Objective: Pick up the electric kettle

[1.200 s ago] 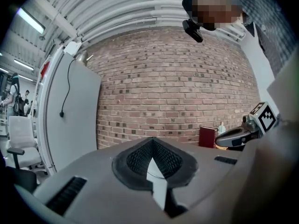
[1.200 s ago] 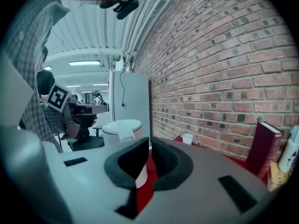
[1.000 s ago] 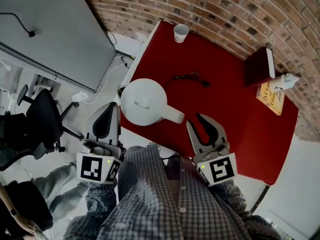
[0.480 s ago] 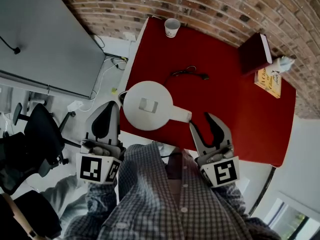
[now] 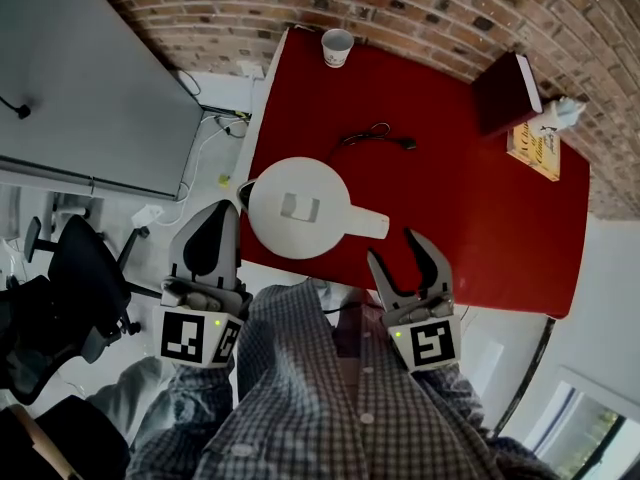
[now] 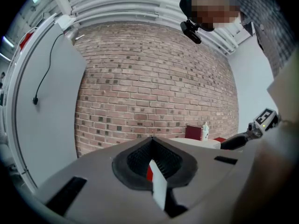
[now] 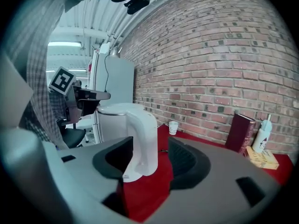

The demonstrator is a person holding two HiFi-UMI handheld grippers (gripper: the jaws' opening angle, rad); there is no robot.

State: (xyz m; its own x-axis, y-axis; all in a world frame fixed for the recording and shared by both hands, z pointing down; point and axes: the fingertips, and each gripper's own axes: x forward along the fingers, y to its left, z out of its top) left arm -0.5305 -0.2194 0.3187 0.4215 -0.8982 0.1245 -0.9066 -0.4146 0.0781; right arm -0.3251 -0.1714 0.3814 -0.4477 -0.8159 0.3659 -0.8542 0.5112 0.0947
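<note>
Standing wide apart, the jaws of the right gripper (image 5: 396, 251) have just been opening and grip nothing. The right gripper view shows the handle (image 7: 142, 141) of the electric kettle (image 5: 298, 208) in line with the gap. The head view places the fingertips just short of that handle's end, not touching it. No pad presses on the kettle.

The jaws of the left gripper (image 5: 222, 210) are closed tip to tip with nothing between them. This gripper sits just beside the kettle's body on the side away from the handle, off the edge of the red table (image 5: 470, 228).

Kettle: white, upright, lid closed, standing at the near corner of the table, handle pointing toward the right gripper.

Beyond the kettle, toward the brick wall (image 5: 400, 8):
- A dark cable (image 5: 372, 138) lies loose on the table, apart from the kettle.
- A white paper cup (image 5: 337, 47) stands at the far edge, well apart from the kettle.

Far from the kettle, on its handle side:
- A dark red book (image 5: 508, 92) stands against the wall.
- A yellow book (image 5: 535, 153) lies flat beside it.
- A small white bottle (image 5: 563, 114) stands by the books.

On the kettle's other side, off the table, are a grey panel (image 5: 80, 78) and a black office chair (image 5: 80, 278).

A checked shirt (image 5: 330, 398) fills the near foreground between the two grippers.
</note>
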